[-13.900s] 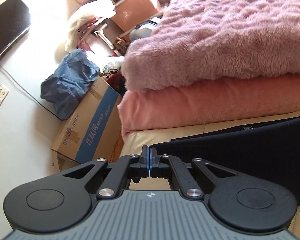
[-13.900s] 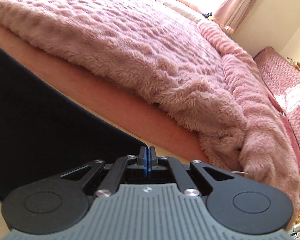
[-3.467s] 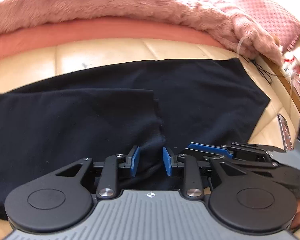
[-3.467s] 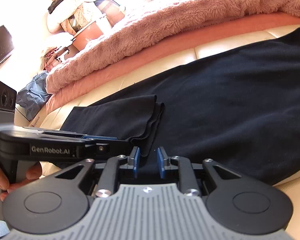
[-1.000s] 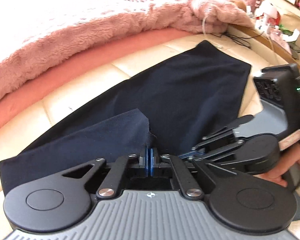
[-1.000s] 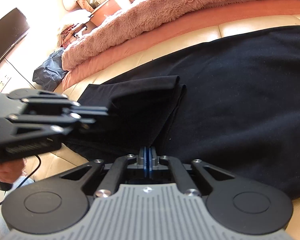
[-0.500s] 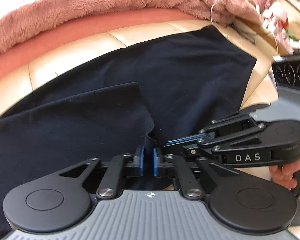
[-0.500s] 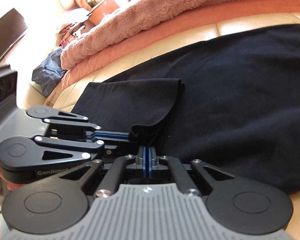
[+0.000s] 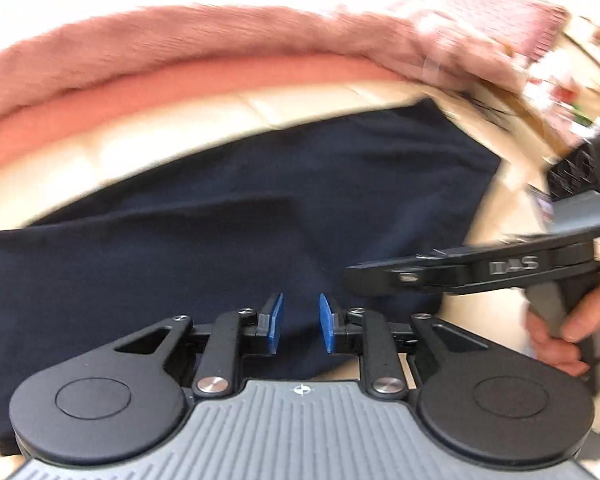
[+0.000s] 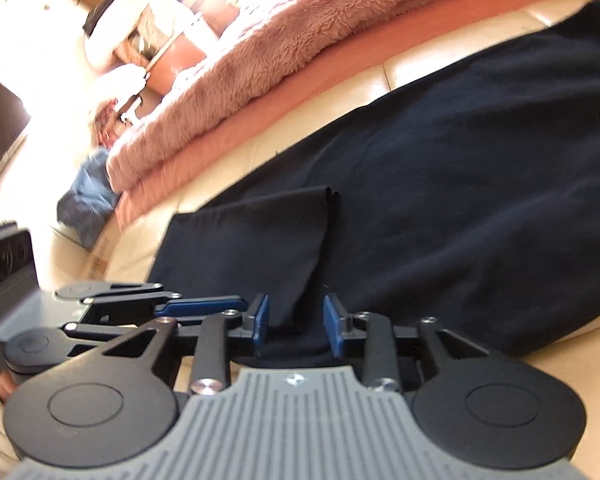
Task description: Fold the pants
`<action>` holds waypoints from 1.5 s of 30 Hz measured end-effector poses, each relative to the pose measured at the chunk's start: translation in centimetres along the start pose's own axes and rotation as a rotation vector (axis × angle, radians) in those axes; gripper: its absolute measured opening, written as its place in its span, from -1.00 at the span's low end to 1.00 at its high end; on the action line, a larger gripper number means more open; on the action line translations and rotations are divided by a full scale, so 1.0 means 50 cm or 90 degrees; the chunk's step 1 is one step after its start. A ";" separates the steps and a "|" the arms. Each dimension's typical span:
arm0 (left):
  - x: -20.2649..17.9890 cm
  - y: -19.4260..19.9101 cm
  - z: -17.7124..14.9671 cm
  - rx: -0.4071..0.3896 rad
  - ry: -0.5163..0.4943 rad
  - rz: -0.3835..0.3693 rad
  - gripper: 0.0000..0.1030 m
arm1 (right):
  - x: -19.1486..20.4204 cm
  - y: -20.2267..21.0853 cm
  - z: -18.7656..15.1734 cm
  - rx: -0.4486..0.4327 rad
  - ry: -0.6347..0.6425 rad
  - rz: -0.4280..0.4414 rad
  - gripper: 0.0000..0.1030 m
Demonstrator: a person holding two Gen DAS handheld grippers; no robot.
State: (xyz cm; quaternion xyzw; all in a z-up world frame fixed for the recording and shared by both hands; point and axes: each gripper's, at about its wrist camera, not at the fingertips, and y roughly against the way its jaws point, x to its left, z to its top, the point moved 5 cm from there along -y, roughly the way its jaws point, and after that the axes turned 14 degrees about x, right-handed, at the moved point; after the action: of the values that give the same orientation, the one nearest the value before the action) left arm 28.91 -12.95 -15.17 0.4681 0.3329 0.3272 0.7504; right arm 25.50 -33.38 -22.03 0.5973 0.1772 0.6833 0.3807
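Note:
Dark navy pants (image 9: 260, 208) (image 10: 480, 168) lie flat on a cream leather bed edge, with one end folded back over the rest into a flap (image 10: 252, 240). My left gripper (image 9: 300, 324) hangs over the near hem with its jaws opening, blue pads apart, cloth below and between them but not pinched. My right gripper (image 10: 296, 322) is at the flap's near corner, jaws also opening, with the cloth edge loose between the pads. Each gripper shows in the other's view: the right (image 9: 480, 272) and the left (image 10: 148, 304).
A fluffy pink blanket (image 10: 284, 40) over a salmon sheet (image 9: 180, 88) lies beyond the pants. A hand (image 9: 560, 332) holds the right gripper's handle. A blue bag (image 10: 88, 196), a cardboard box and a dark screen (image 10: 0, 136) are at the far left.
Both grippers were shut on the flap's near edge; their jaws have since parted and let it go. The flap has settled flat. The left view has swung and blurred.

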 end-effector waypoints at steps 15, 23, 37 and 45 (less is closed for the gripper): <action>0.123 -0.028 -0.035 -0.006 0.113 0.035 -0.50 | -0.059 -0.062 0.061 0.019 -0.143 0.089 -0.65; 0.133 -0.017 -0.040 -0.024 0.135 0.026 -0.50 | -0.057 -0.071 0.068 0.029 -0.155 0.101 -0.97; 0.265 0.212 -0.124 -0.207 0.299 0.144 -0.50 | 0.237 0.119 0.234 -0.013 0.065 0.033 -1.00; 0.250 0.206 -0.121 -0.206 0.300 0.129 -0.50 | 0.245 0.317 0.343 -0.028 0.097 -0.046 -1.00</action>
State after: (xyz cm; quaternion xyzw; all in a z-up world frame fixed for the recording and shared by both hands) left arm 29.26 3.57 -10.15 0.2845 0.3934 0.5486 0.6806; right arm 36.95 -38.30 1.22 0.5286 0.2121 0.7161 0.4034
